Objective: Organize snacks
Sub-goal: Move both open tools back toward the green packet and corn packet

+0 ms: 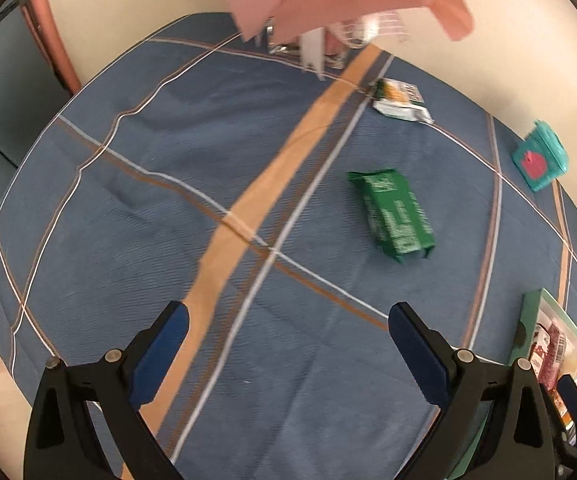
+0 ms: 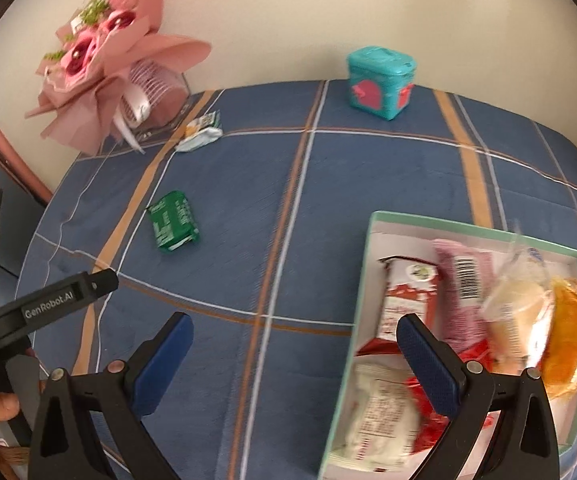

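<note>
Both tongs — left gripper [image 1: 288, 344] and right gripper [image 2: 294, 350] — gape released, green snack packet [image 1: 392, 214] at one o'clock.

A home room: a table under a blue plaid cloth [image 2: 368, 168] against a cream wall, a pink paper-wrapped flower bouquet [image 2: 100, 68] at its far left corner.
</note>
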